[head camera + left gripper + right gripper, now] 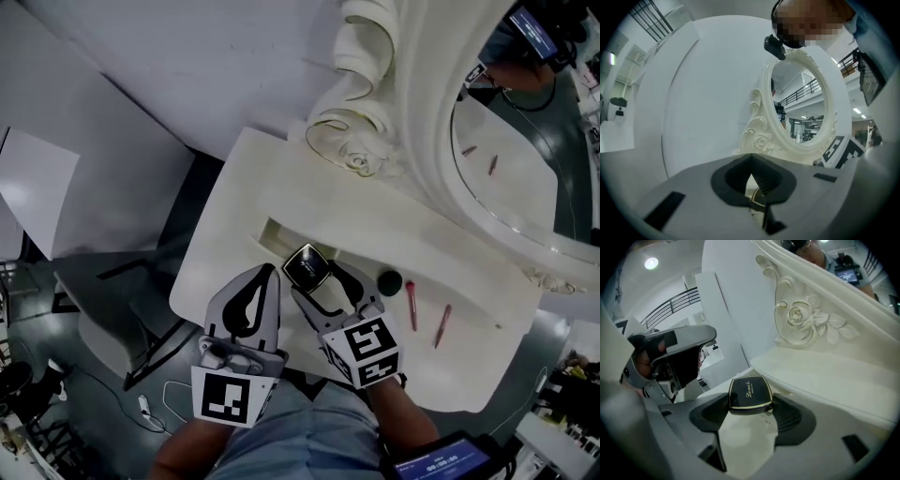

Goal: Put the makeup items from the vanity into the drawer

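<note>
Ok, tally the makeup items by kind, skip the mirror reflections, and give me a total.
Black compact: 1
Round dark item: 1
Slim red sticks: 2
Total: 4

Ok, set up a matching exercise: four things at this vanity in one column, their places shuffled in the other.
Things
1. black square compact with gold edge
2. dark round item
3. pair of slim red sticks
4. oval mirror in a carved white frame

Places
A. lying on the white vanity top, right of the dark round item in the head view
B. standing at the back of the vanity
C. between the jaws of the right gripper
D. on the vanity top, close beside the right gripper

Pairs: 1-C, 2-D, 3-A, 4-B
</note>
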{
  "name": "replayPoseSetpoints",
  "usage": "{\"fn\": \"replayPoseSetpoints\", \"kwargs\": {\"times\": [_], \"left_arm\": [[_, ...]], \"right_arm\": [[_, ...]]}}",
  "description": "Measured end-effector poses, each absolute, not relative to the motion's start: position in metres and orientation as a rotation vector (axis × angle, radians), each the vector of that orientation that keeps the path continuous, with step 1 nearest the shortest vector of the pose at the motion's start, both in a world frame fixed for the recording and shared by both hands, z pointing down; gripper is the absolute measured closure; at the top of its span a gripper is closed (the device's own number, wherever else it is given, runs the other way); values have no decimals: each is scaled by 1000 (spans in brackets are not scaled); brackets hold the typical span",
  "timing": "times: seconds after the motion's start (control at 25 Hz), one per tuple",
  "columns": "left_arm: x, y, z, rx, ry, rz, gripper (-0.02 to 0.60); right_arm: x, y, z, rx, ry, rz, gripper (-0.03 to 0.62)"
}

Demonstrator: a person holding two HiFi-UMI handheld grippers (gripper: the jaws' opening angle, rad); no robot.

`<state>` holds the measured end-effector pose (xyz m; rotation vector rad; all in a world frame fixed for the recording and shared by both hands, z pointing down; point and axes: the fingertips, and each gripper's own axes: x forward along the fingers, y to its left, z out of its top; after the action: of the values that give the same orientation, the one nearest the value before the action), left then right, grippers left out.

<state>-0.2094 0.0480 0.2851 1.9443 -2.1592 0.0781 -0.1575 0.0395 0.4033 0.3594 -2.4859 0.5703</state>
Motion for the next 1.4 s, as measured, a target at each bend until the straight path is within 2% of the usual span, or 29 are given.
{"fn": "replayPoseSetpoints", "kwargs": {"times": [0.36,0.52,0.8,1.12,1.4], "left_arm": [[-239,44,287,1894,-2152,32,581],[-248,38,283,1941,-2168,37,581],[-248,32,287,1951,-2147,25,581],[-213,22,284,2050,-2069,57,581],[-135,2,276,2256,-1885,74,581]], "right_arm": [[-175,29,404,365,-2411,683,287],[-179,34,401,330,-2435,677,256],[-173,33,401,369,-2453,563,258],[-146,27,392,473,-2497,583,260],[-67,12,390,749,-2478,619,261]]}}
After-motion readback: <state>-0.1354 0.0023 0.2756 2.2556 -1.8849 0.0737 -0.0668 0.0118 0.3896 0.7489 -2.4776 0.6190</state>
